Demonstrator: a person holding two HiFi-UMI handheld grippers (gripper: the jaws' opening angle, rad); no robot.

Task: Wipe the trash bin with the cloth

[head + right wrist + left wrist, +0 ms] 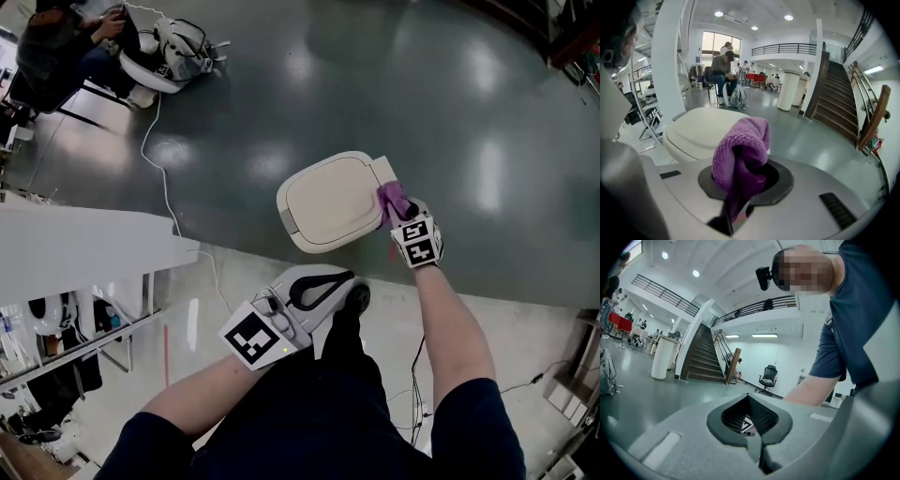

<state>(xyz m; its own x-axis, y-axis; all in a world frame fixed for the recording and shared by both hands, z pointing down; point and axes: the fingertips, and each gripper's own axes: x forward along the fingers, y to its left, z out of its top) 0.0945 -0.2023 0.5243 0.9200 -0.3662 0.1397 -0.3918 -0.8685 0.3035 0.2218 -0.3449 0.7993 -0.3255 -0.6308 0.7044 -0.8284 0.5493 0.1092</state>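
Observation:
A cream trash bin point(330, 201) with a closed lid stands on the dark floor ahead of me; its lid point(701, 129) fills the left middle of the right gripper view. My right gripper point(401, 208) is shut on a purple cloth point(393, 200) at the bin's right edge. The cloth point(740, 152) bunches up out of the jaws, just in front of the lid. My left gripper point(323, 289) hangs low by my leg, away from the bin, shut with nothing in it; its jaws point(754, 425) meet in the left gripper view.
A white table point(84, 246) stands at my left, and a cable point(161, 169) runs across the floor. A seated person point(66, 47) and a bag point(187, 49) are at the far left. A staircase point(839, 101) and a white pillar point(787, 90) lie beyond the bin.

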